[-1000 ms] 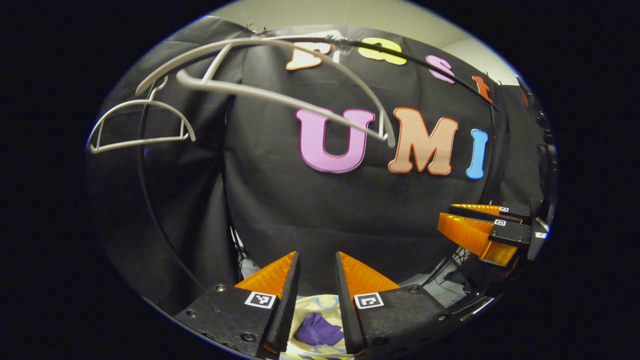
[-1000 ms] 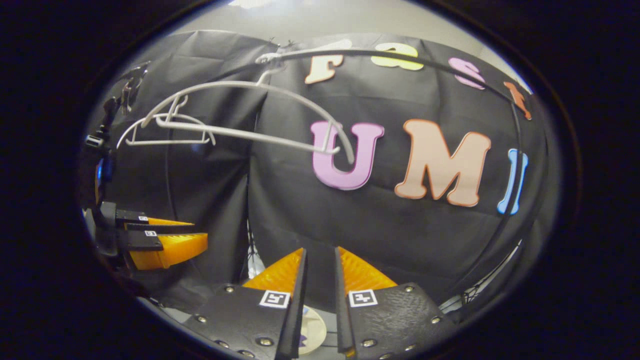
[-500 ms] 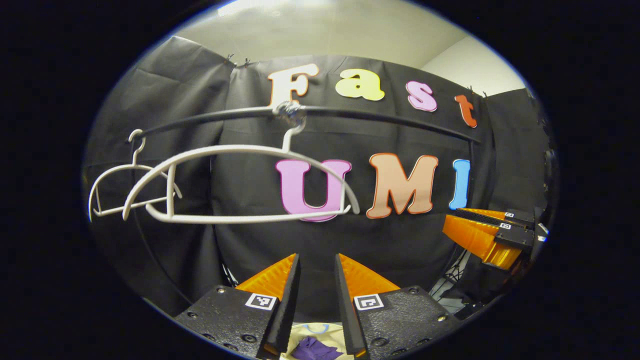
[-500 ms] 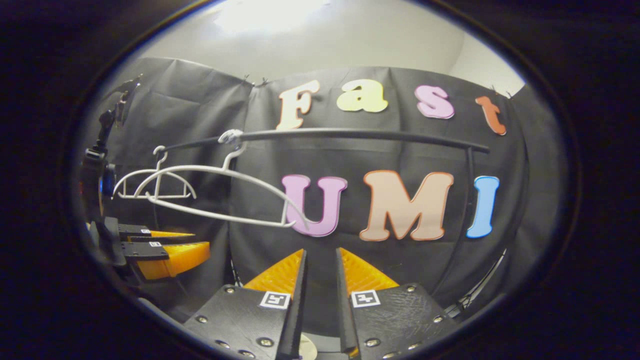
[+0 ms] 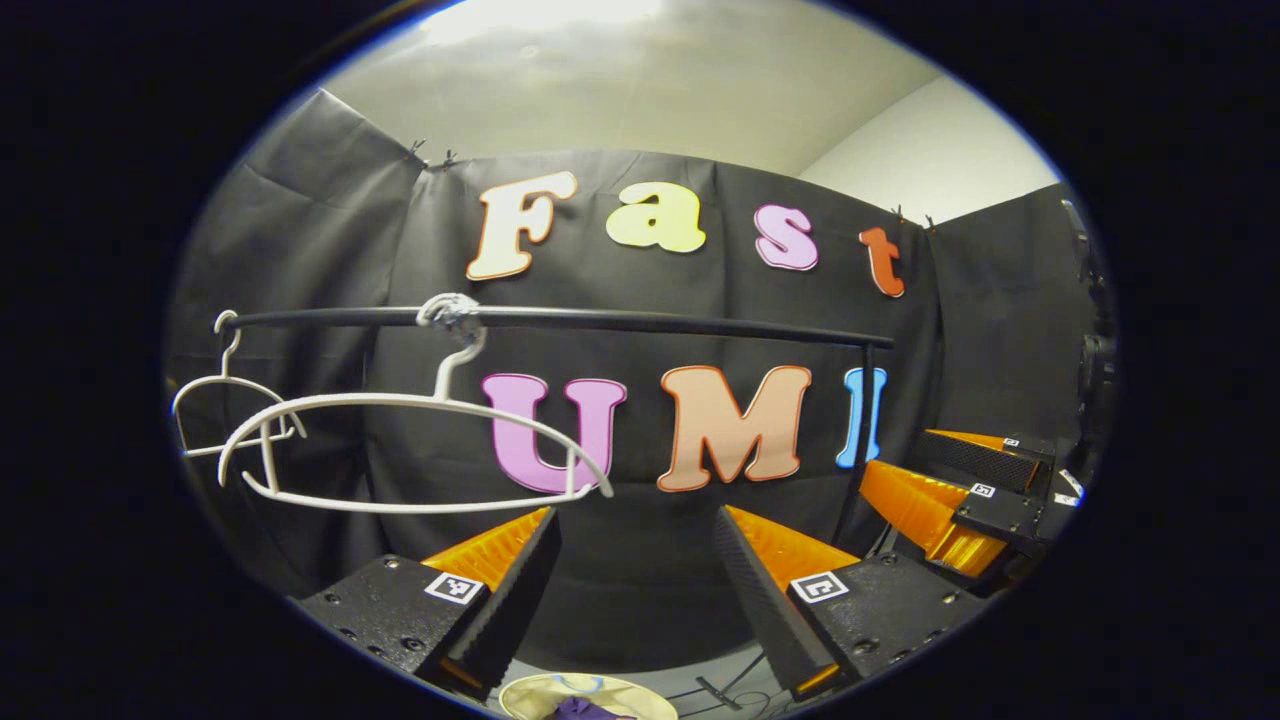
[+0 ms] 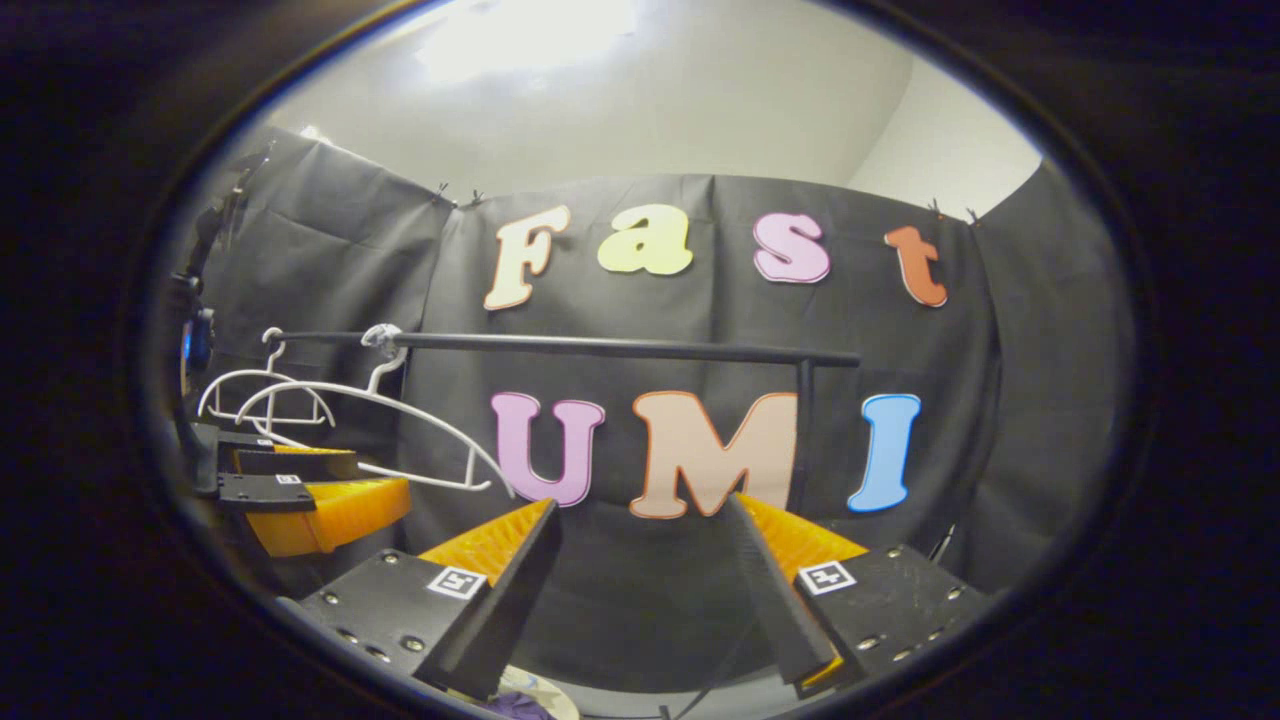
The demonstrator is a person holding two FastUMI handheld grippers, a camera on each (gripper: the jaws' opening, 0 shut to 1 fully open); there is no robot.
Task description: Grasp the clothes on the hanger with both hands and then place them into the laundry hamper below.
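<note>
Both grippers are raised and empty, facing the black backdrop. Left gripper: fingers spread wide apart, nothing between them. Right gripper: same, fingers well apart, holding nothing. In the left gripper view the right gripper shows at far right with a gap between its orange fingers.

Black rail runs across the far wall. Two white hangers hang from it on the left: the big hanger nearer, the small hanger further left. Both are bare.

Laundry hamper, pale rim, sits low between the left gripper's fingers, at the bottom edge of the view. Purple clothes lie inside it, only partly visible. In the right gripper view a purple scrap shows at the bottom edge.
</note>
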